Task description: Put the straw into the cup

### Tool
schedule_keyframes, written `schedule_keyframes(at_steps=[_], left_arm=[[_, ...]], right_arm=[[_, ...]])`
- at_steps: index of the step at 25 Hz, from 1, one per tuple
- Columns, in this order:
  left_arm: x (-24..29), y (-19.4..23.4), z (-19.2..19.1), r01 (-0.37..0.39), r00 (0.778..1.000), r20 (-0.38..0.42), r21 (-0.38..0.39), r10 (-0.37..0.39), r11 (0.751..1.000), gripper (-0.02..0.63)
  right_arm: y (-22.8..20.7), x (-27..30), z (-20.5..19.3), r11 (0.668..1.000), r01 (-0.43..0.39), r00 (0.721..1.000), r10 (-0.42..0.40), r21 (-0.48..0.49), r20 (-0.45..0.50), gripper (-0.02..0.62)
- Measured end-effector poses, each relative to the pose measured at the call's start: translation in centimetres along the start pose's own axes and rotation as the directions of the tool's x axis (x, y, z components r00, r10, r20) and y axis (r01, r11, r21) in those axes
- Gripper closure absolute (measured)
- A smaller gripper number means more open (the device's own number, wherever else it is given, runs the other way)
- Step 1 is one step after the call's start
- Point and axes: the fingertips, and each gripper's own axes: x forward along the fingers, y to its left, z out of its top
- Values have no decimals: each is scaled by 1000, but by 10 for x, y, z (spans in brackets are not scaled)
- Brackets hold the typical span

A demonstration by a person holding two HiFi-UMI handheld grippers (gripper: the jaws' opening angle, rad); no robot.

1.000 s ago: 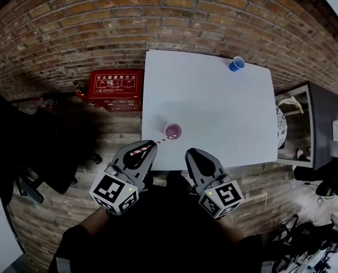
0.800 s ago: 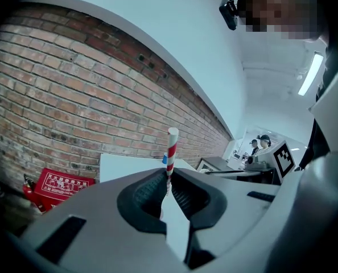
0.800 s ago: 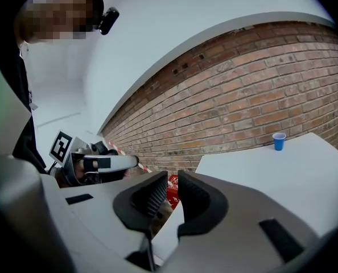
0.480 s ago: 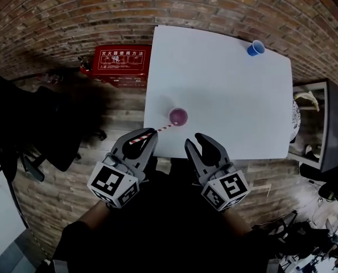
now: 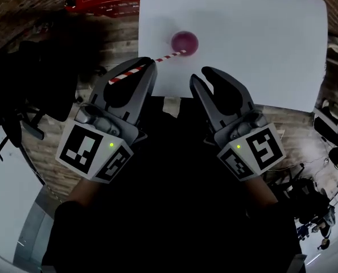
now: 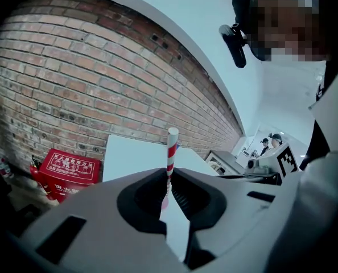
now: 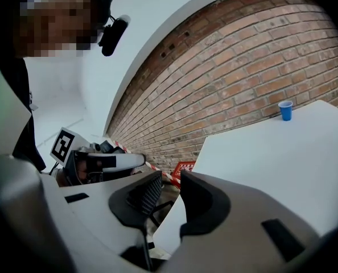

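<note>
Red-striped straw looks light and crushable; my left gripper pinches it near mid-length, while the right gripper has jaws spread, empty.

Left gripper tight on the straw; right gripper beside it, jaws slightly apart, empty

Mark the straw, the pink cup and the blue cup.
straw (image 5: 169, 56), head view, striped mid-shaft
pink cup (image 5: 176, 40), head view, left rim
blue cup (image 7: 285, 111), right gripper view, side wall
</note>
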Motion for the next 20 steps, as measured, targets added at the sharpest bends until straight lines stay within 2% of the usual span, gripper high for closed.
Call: schedule_keyframes(at_steps=[9,14,20], left_arm=[[6,0,1,4,1000,4,-16,-4,1000,568],[10,2,-3,5,1000,-2,-18,-5,1000,568],[12,6,-8,1,1000,-15,-27,-1,1000,568]], right_arm=[[-8,0,2,1000,31,999,-31,2,-11,481],[-13,1,0,999,39,999,-39,15,-8,527],[-15,-1,-3,999,46,999,-46,23,-17,532]])
